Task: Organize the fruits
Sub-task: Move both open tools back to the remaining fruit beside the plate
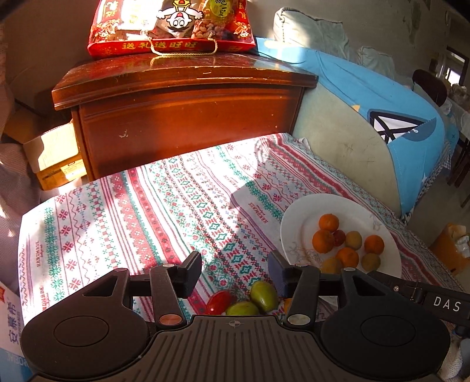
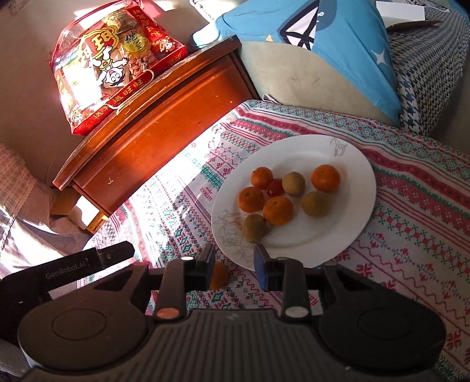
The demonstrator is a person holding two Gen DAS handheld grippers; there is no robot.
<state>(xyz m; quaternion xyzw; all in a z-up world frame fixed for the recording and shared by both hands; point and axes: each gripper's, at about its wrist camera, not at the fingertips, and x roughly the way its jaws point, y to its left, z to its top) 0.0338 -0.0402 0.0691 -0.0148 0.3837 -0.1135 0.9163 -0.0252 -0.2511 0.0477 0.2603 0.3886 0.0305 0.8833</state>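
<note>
In the left wrist view my left gripper [image 1: 235,273] stands open over the patterned cloth [image 1: 132,220], nothing between its fingers. Just below it on the cloth lie a red tomato [image 1: 218,302] and two green fruits [image 1: 263,295]. To its right is a white plate [image 1: 302,217] with several oranges [image 1: 329,222] and brownish-green fruits. In the right wrist view my right gripper [image 2: 235,264] hangs at the near rim of that plate [image 2: 323,235], jaws narrowly apart and empty. A loose orange [image 2: 220,276] lies on the cloth beside its left finger. On the plate are oranges [image 2: 277,210], a tomato [image 2: 275,187] and brownish-green fruits [image 2: 315,204].
A dark wooden cabinet [image 1: 188,117] stands behind the cloth with a red gift bag [image 1: 173,26] on top. A blue cushion [image 1: 382,97] and a sofa lie at the right. Cardboard boxes [image 1: 53,155] sit at the left.
</note>
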